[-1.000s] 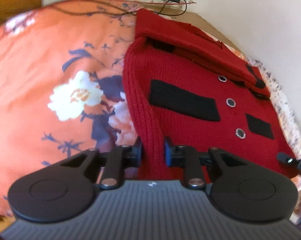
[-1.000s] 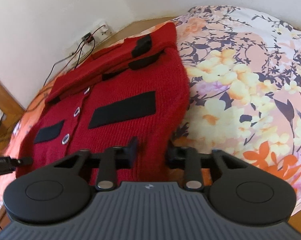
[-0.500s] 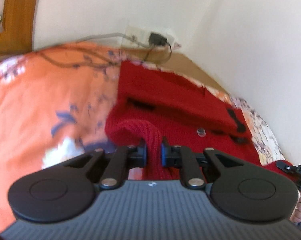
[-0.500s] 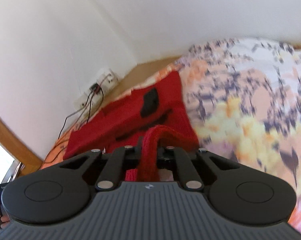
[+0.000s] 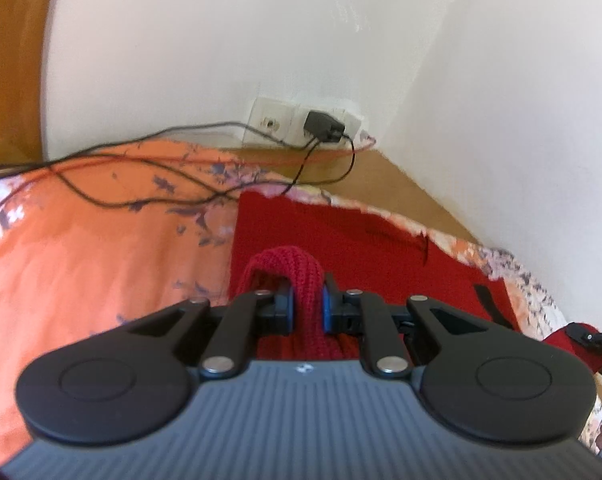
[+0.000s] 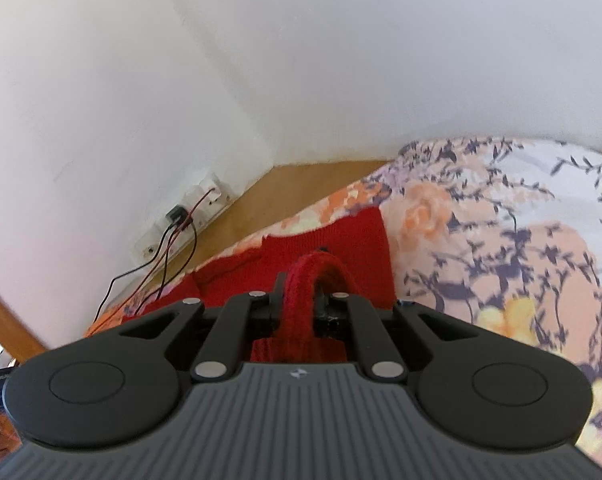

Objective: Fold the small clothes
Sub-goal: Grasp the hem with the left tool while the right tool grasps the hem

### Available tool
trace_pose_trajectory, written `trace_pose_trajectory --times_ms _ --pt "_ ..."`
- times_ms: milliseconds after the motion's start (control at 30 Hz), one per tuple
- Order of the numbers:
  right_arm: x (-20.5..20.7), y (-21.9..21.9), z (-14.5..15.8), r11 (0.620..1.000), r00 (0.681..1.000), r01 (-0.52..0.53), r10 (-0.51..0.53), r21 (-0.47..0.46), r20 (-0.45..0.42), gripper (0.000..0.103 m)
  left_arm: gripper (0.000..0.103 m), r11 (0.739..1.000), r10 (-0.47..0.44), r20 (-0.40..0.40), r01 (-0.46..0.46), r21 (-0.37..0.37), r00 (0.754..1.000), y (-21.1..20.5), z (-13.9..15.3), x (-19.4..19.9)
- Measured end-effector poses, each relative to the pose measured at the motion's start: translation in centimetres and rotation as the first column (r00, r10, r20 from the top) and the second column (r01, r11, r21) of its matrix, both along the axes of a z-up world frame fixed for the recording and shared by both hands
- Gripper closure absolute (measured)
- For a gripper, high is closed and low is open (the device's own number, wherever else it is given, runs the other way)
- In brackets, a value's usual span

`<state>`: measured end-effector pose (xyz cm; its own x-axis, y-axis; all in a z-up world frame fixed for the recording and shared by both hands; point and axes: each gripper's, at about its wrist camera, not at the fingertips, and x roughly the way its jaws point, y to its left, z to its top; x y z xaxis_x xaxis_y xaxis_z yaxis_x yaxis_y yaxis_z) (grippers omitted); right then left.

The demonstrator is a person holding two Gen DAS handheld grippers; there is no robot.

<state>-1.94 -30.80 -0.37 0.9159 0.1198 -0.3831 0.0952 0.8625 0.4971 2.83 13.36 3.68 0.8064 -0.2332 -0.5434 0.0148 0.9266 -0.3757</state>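
Observation:
A red knitted cardigan (image 5: pixel 341 236) with black trim lies on a floral bedsheet near the wall corner. My left gripper (image 5: pixel 306 304) is shut on a bunched fold of its ribbed hem, lifted above the flat part of the garment. In the right wrist view the cardigan (image 6: pixel 341 240) shows the same way, and my right gripper (image 6: pixel 299 304) is shut on another raised fold of the hem. The lower part of the garment hangs hidden behind both gripper bodies. The right gripper's tip (image 5: pixel 593 338) shows at the left view's right edge.
The orange floral sheet (image 5: pixel 81 240) spreads to the left, and a paler floral sheet (image 6: pixel 521 240) to the right. Wall sockets with a black plug (image 5: pixel 323 126) and trailing cables (image 5: pixel 141 196) sit at the bed's far edge. White walls meet just behind.
Both grippers shut on the cardigan's near hem, then lifted it and carried it forward toward the far edge. The buttons and black pockets have dropped out of view.

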Motion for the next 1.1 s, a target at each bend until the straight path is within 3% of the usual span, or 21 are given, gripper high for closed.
trace_pose_trajectory --times_ms 367,500,667,833,1100 --pt "3.8 0.3 2.2 0.993 0.991 0.113 -0.112 -0.014 0.073 0.095 0.088 1.0 -0.01 0.041 0.011 -0.028 0.999 1.9 0.6 5.3" --pt "5.5 0.5 3.1 0.993 0.991 0.116 -0.114 -0.032 0.069 0.095 0.088 0.999 -0.005 0.046 0.007 -0.042 0.999 1.7 1.1 7.1" --pt "9.1 -0.3 3.2 0.993 0.993 0.113 -0.112 -0.036 0.042 0.095 0.088 1.0 0.025 0.05 -0.025 -0.008 0.998 0.7 1.0 9.7" --pt "13.3 -1.3 1.2 0.995 0.994 0.099 -0.1 -0.029 -0.039 0.095 0.088 0.998 0.049 -0.01 -0.049 0.04 0.999 -0.6 -0.8 12.7" --pt "18.2 -2.5 -4.4 0.995 0.977 0.1 -0.102 -0.02 -0.186 0.094 0.086 0.991 0.088 -0.118 -0.076 0.108 0.989 -1.3 -5.7 16.4"
